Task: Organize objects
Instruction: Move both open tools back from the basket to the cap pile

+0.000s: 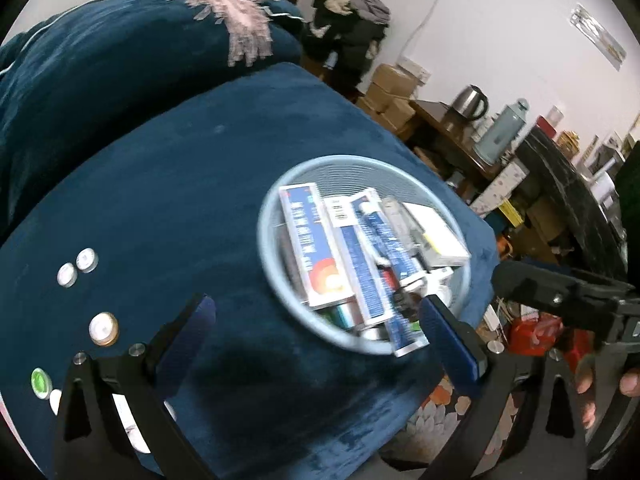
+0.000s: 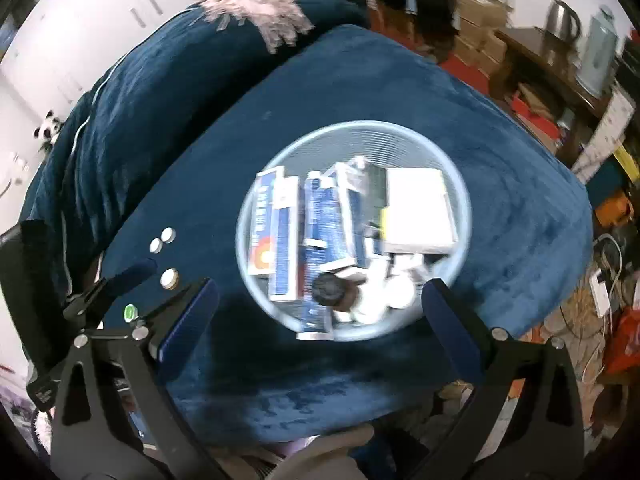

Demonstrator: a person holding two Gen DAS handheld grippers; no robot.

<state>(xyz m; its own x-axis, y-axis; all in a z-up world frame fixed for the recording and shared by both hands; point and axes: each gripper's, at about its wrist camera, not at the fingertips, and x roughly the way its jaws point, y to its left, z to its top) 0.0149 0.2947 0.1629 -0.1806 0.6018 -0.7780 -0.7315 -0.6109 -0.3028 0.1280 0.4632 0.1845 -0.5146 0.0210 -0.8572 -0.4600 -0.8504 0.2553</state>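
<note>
A pale blue round mesh basket (image 1: 280,184) stands on a dark blue velvet cushion (image 1: 168,184); it also shows in the right wrist view (image 2: 460,184). It holds several blue-and-white boxes (image 1: 310,244), tubes and a white box (image 2: 418,208). Small round tins lie left of it: two silver (image 1: 77,266), one gold-rimmed (image 1: 103,329), one green (image 1: 40,381). They also show in the right wrist view (image 2: 163,239). My left gripper (image 1: 320,340) is open and empty, just short of the basket. My right gripper (image 2: 318,322) is open and empty, above the basket's near rim.
A blue sofa back with a pink fringed throw (image 1: 228,12) rises behind the cushion. To the right stand a dark table with a kettle (image 1: 470,100) and flask (image 1: 502,132), cardboard boxes (image 1: 390,92) and floor clutter. The right gripper's body (image 1: 560,292) is at the left view's right edge.
</note>
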